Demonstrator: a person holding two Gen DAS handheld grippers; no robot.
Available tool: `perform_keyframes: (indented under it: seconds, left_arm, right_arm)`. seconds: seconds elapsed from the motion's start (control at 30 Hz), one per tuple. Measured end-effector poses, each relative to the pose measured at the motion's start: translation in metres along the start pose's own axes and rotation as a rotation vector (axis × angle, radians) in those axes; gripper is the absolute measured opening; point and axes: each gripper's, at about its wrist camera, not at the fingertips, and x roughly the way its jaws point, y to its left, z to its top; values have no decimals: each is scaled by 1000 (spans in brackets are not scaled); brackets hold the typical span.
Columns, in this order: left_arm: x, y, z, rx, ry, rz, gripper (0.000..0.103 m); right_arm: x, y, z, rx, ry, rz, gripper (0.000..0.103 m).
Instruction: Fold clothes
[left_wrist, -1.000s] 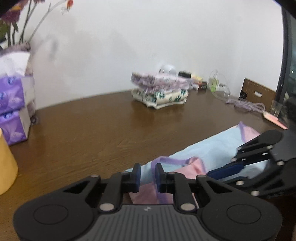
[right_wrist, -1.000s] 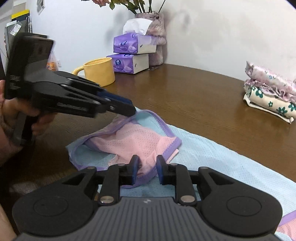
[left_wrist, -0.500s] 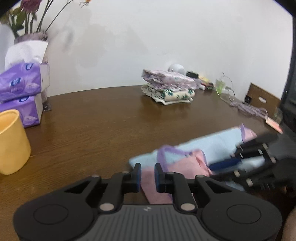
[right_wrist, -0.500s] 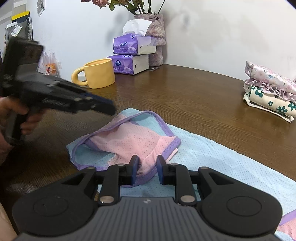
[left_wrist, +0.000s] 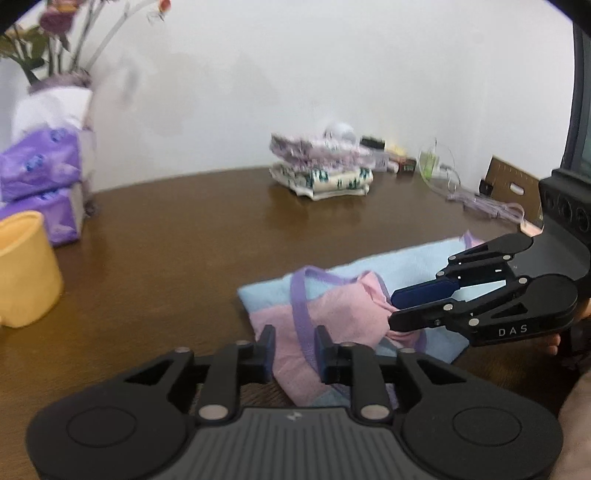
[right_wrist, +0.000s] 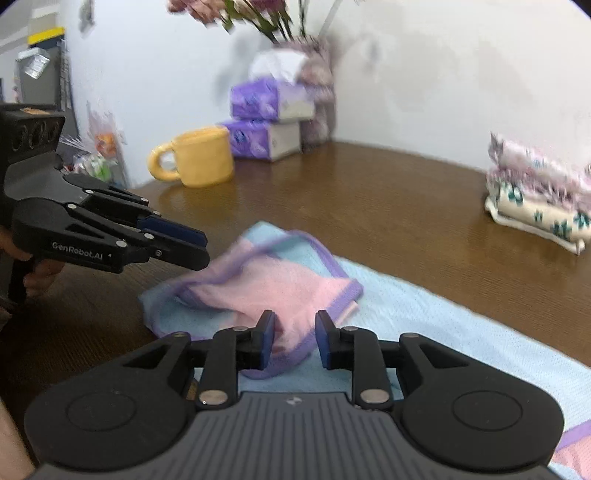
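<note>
A light-blue mesh garment (right_wrist: 424, 317) with pink panels and purple trim lies on the brown table (left_wrist: 166, 240); its folded pink end (left_wrist: 332, 306) is nearest me. My right gripper (right_wrist: 295, 339) is closed on the pink fold and purple hem. Seen from the left wrist camera, the right gripper (left_wrist: 391, 308) has the cloth bunched at its tips. My left gripper (left_wrist: 295, 350) hovers just above the garment's near-left corner, fingers slightly parted and holding nothing. In the right wrist view, the left gripper (right_wrist: 205, 251) is beside the cloth's left edge.
A yellow mug (right_wrist: 201, 158) and stacked purple tissue boxes (right_wrist: 266, 103) stand at the far left by a flower vase. A pile of folded clothes (left_wrist: 321, 173) sits at the back. Cables and a cardboard box (left_wrist: 509, 184) lie at the back right.
My left gripper has drawn back from the garment's raised purple edge to its left side, and its fingers have parted a little. The right gripper has stayed on the hem.
</note>
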Motion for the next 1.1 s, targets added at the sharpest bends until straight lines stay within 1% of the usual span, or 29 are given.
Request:
perform_keyframes:
  seconds: [0.07, 0.13, 0.17, 0.27, 0.37, 0.43, 0.5, 0.57, 0.6, 0.63, 0.67, 0.77, 0.8, 0.83, 0.9, 0.97, 1.03, 1.1]
  left_arm:
    - [-13, -6, -8, 26, -1, -6, 29]
    - [-21, -14, -17, 49, 8, -16, 31]
    - [-23, -19, -22, 60, 16, -21, 31]
    - [-24, -28, -29, 70, 33, -7, 31]
    - [-23, -30, -32, 70, 46, 13, 31]
    - [-20, -32, -33, 76, 59, 25, 30]
    - [-18, -33, -34, 83, 66, 39, 29]
    - [-16, -35, -34, 89, 71, 53, 29]
    - [-15, -35, -35, 93, 73, 60, 29]
    - [-14, -36, -35, 96, 76, 68, 29]
    - [-13, -37, -35, 99, 78, 75, 29]
    - [-10, -39, -36, 104, 82, 94, 24]
    - [-9, -41, -36, 106, 80, 100, 18]
    - [-9, -44, -36, 116, 76, 114, 10]
    - [-9, -51, -37, 143, 64, 152, 5]
    - [-10, -58, -39, 186, 53, 204, 4]
    - [-11, -64, -43, 221, 52, 231, 3]
    - [-12, -68, -46, 240, 55, 241, 3]
  right_arm:
    - [-7, 10, 1, -35, -28, 43, 26]
    - [-7, 22, 1, -65, -32, 94, 32]
    - [-7, 27, 2, -79, -31, 117, 32]
    - [-2, 43, 2, -120, -7, 168, 32]
    - [5, 56, 1, -152, 22, 190, 32]
    - [10, 61, 0, -172, 38, 182, 32]
    - [13, 64, -2, -182, 47, 159, 28]
    - [14, 64, -3, -183, 53, 138, 16]
    - [13, 64, -4, -181, 52, 129, 13]
    - [13, 63, -4, -178, 48, 125, 6]
    - [11, 63, -5, -172, 44, 126, 3]
    - [8, 61, -6, -155, 38, 127, 3]
    - [7, 60, -6, -150, 37, 126, 3]
    - [7, 60, -6, -145, 37, 125, 3]
    - [7, 59, -6, -136, 36, 120, 3]
    - [7, 57, -7, -126, 40, 110, 2]
    - [9, 54, -8, -110, 49, 105, 2]
    - [9, 53, -8, -102, 52, 108, 2]
